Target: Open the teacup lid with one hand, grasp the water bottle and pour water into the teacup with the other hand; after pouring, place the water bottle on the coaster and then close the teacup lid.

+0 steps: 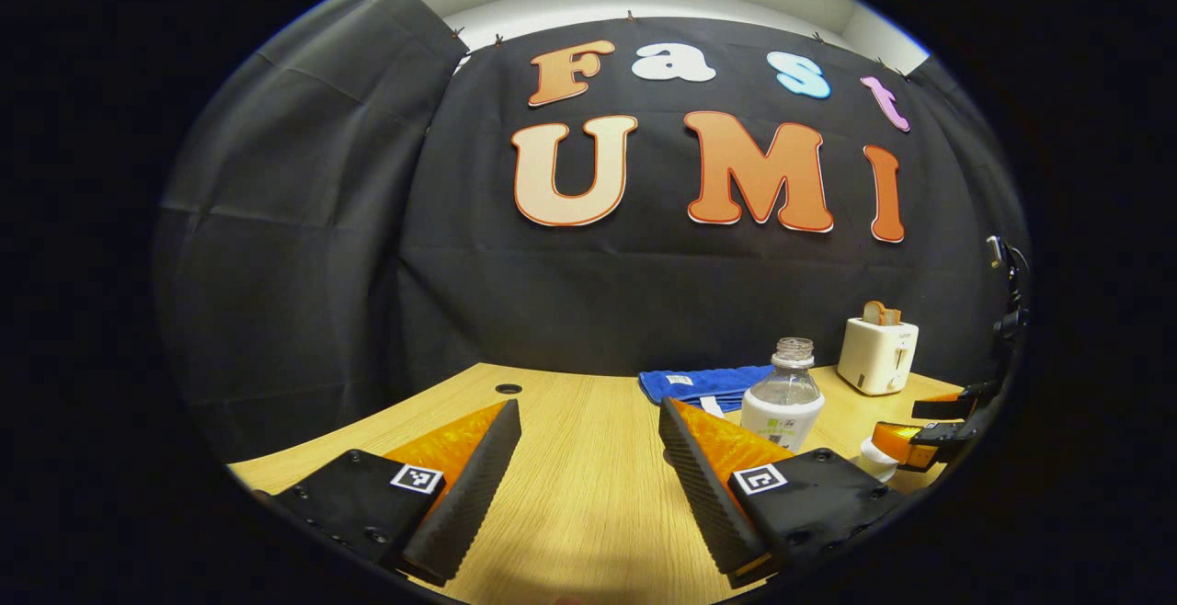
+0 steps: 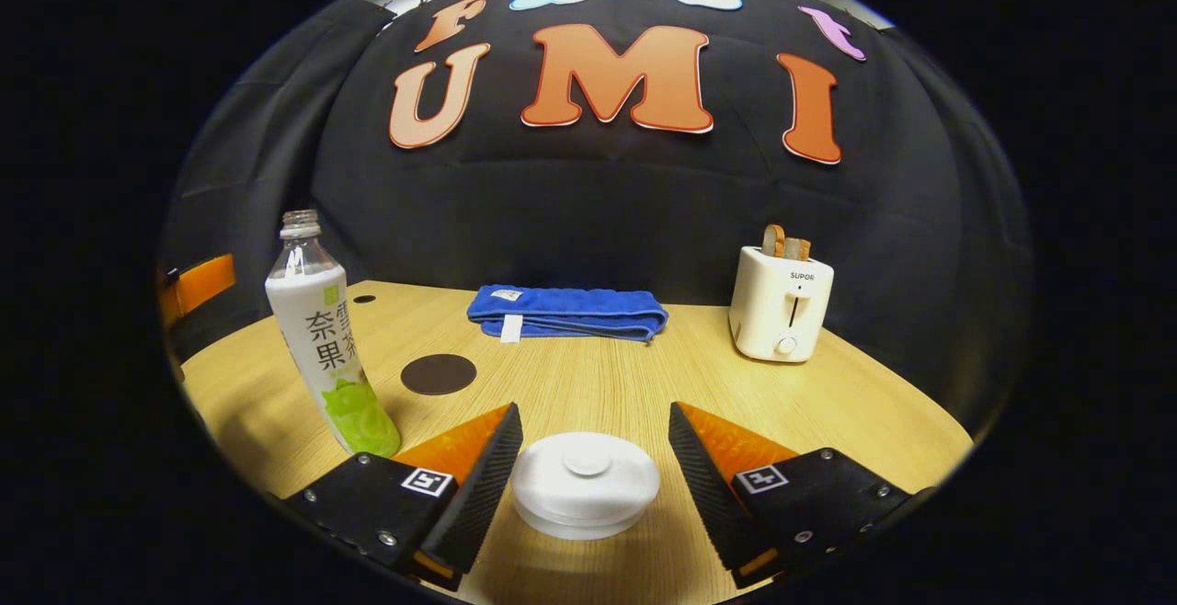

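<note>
A: Where is the teacup?

B: In the right gripper view the white teacup (image 2: 585,495) sits on the desk (image 2: 874,421) with its lid (image 2: 586,472) on, knob up, low in the middle between the two fingers of the right gripper (image 2: 588,462). Those fingers stand wide apart; neither touches the cup, and they hold nothing.

A: And the water bottle?

B: The water bottle (image 2: 324,348) stands upright to the left of the cup, uncapped, just beside the right gripper's left finger. The dark round coaster (image 2: 439,373) lies flat on the desk a little behind it and to its right, apart from it.

A: The other gripper?

B: In the left gripper view the left gripper (image 1: 588,462) hangs low over bare desk, its fingers spread wide with nothing between them. The bottle shows there past its right finger, partly hidden by it. At the far right edge of that view the right gripper shows as well, with a bit of the white cup under it.

A: What else is on the desk?

B: A folded blue towel (image 2: 565,311) lies at the back, near the black cloth, and a cream toaster (image 2: 780,303) with toast in its slots stands to the right of it.
</note>
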`<state>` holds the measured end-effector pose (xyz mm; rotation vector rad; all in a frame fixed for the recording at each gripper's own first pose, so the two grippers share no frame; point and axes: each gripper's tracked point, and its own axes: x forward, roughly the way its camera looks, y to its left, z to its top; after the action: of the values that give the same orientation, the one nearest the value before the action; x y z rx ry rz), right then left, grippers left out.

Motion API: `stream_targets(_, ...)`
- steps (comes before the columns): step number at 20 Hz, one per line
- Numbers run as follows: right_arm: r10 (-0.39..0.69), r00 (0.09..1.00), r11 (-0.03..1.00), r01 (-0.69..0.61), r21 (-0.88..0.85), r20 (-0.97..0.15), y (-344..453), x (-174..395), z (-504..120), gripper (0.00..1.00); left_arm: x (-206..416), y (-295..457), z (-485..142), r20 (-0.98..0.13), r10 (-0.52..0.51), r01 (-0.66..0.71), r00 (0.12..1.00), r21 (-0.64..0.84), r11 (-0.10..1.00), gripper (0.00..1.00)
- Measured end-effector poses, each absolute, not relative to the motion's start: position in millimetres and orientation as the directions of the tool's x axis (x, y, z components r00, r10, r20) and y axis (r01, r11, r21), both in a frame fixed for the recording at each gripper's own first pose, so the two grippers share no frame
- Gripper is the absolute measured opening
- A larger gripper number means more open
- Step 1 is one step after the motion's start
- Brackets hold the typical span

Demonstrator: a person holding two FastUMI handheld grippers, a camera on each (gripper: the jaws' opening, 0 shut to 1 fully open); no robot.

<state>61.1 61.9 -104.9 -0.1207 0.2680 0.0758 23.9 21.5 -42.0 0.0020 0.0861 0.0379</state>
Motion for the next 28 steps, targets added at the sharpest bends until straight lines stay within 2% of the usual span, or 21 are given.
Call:
stream_targets(3,0.048,0.957,0.992,-0.078,-0.096,-0.285,58,66,-110,0.82,26,24,-45,-0.091,0.043,-0.043,0.995,0.006,0.999,0.99)
stream_targets(15,0.059,0.950,0.990,-0.095,-0.104,-0.306,69,69,-118,0.43,27,30,-49,-0.096,0.055,-0.055,0.994,0.003,0.998,0.99)
stream_targets(18,0.049,0.952,0.991,-0.085,-0.107,-0.301,66,70,-116,0.37,26,31,-48,-0.095,0.056,-0.056,0.994,0.000,0.998,0.99)
stream_targets(19,0.050,0.952,0.990,-0.086,-0.108,-0.303,66,69,-117,0.28,26,32,-48,-0.095,0.057,-0.057,0.994,0.000,0.998,0.99)
stream_targets(22,0.039,0.955,0.987,-0.082,-0.137,-0.292,65,68,-114,0.22,25,34,-49,-0.096,0.062,-0.063,0.993,-0.004,0.998,0.99)
stream_targets(25,0.035,0.957,0.991,-0.071,-0.117,-0.287,64,69,-111,0.12,22,36,-47,-0.091,0.069,-0.070,0.993,-0.002,0.998,0.99)
stream_targets(28,0.036,0.967,0.995,-0.057,-0.079,-0.250,60,68,-90,0.10,19,39,-42,-0.080,0.077,-0.077,0.994,0.002,0.997,0.99)
